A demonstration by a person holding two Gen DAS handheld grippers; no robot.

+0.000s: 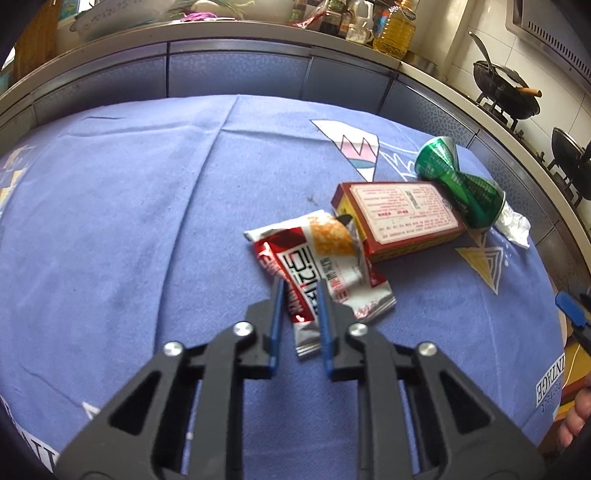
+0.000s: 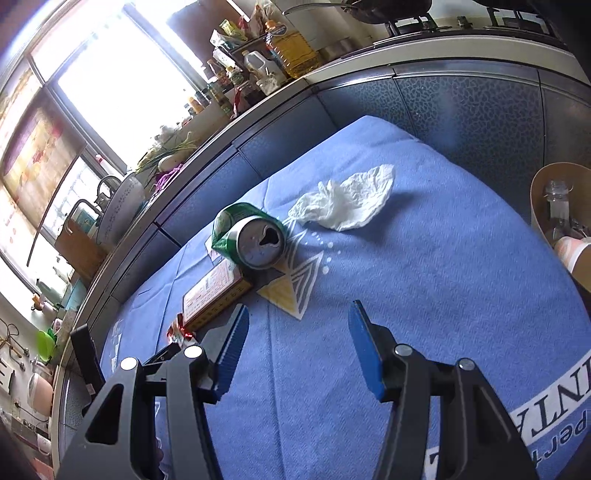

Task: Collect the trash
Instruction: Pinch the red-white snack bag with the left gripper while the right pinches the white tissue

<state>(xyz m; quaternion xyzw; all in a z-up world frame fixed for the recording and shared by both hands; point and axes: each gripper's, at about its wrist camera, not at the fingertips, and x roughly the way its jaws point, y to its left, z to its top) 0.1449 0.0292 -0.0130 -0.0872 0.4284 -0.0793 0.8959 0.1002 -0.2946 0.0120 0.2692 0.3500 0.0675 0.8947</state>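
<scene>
A crumpled red and white snack wrapper (image 1: 325,251) lies on the blue cloth (image 1: 110,221). My left gripper (image 1: 300,284) is shut on its near end, with the foil squeezed between the blue pads. Behind the wrapper lies a red and yellow carton (image 1: 402,218), then a crushed green can (image 1: 461,177) and a white tissue (image 1: 515,225). In the right wrist view my right gripper (image 2: 299,306) hangs open and empty over the cloth. The can (image 2: 258,240), the tissue (image 2: 351,203) and the carton (image 2: 214,295) lie ahead of it.
A brown bin (image 2: 546,192) holding a glass bottle (image 2: 557,206) stands off the table's right side. Behind the table runs a kitchen counter with an oil bottle (image 1: 395,29), jars and a wok (image 1: 506,88) on the stove. Bare cloth stretches to the left.
</scene>
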